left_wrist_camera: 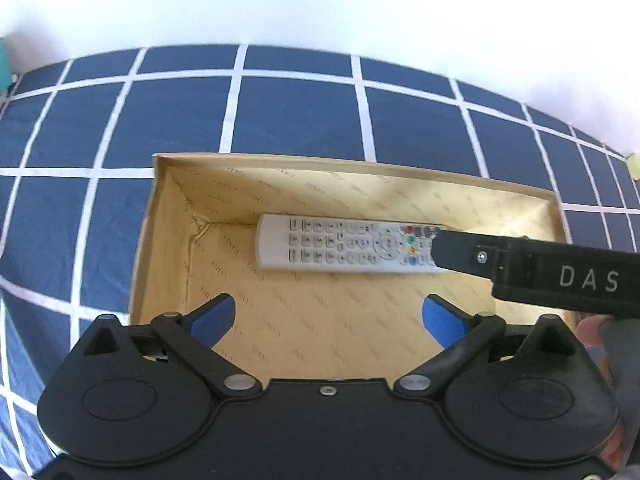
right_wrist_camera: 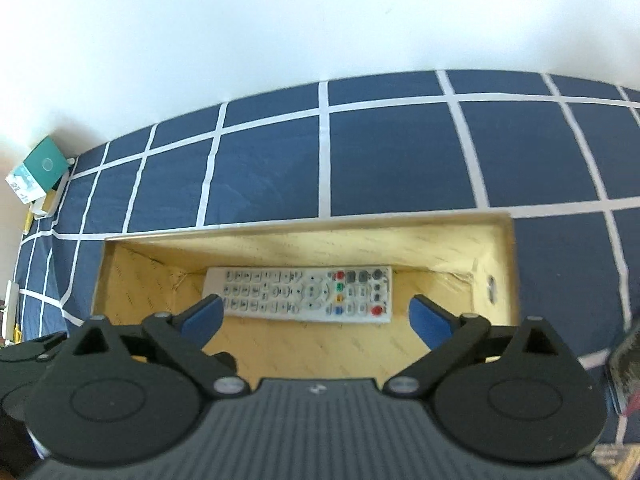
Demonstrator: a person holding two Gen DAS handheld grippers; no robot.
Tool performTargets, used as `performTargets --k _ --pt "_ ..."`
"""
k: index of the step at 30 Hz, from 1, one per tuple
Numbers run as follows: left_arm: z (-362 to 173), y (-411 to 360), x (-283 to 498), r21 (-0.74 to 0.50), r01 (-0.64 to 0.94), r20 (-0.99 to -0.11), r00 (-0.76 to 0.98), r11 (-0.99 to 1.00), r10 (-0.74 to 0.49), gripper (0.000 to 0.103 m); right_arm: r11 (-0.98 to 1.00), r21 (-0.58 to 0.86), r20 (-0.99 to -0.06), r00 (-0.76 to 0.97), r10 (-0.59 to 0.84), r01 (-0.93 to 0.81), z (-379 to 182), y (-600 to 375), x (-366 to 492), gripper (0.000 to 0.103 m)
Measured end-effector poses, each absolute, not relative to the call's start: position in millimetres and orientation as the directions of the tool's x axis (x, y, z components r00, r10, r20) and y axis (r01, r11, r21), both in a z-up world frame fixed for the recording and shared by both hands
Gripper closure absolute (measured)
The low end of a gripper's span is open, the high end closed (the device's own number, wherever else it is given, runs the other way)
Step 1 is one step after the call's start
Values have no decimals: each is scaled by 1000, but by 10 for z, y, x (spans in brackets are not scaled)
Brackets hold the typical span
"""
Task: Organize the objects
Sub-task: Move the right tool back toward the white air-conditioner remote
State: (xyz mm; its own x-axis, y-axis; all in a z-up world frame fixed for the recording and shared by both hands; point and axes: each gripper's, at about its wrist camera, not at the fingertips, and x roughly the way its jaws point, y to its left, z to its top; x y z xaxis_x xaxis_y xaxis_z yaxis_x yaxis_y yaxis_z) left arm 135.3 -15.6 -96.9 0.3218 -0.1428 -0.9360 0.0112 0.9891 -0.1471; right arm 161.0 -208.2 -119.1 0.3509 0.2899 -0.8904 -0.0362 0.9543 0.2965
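While both grippers are pointed steeply down over an open cardboard box (left_wrist_camera: 168,240), nothing is held between either pair of blue pads. The left gripper (left_wrist_camera: 328,316) is seen with its jaws spread wide above the bare yellow-brown floor of the box. The right gripper (right_wrist_camera: 316,316) is likewise released, its pads parted above the near edge of a white remote control (right_wrist_camera: 298,294), with no contact visible.

The remote control (left_wrist_camera: 344,248) is lain flat on the box floor, close against the far wall, its long side running across both views. In the left wrist view its coloured-button end is partly covered by the black finger of the other gripper, marked with pale letters, which enters from the right; part of a hand (left_wrist_camera: 594,332) is glimpsed beneath it. In the right wrist view the whole remote is shown uncovered.

Beyond the box a dark blue cloth with a white grid (right_wrist_camera: 400,152) is spread, and behind it a plain white wall is seen. Only in the right wrist view is a green and white packet (right_wrist_camera: 38,168) shown at the far left edge of the cloth.
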Motion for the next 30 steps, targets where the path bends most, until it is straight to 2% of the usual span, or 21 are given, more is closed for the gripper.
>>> performTargets --k 15,30 --pt "-411 -431 464 -114 60 -914 385 992 -129 0 959 280 -858 461 227 50 -578 -2580 579 0" --pt "-366 -1121 -183 -113 192 -920 350 975 -176 0 943 264 -864 485 139 200 -507 -3360 -316 0"
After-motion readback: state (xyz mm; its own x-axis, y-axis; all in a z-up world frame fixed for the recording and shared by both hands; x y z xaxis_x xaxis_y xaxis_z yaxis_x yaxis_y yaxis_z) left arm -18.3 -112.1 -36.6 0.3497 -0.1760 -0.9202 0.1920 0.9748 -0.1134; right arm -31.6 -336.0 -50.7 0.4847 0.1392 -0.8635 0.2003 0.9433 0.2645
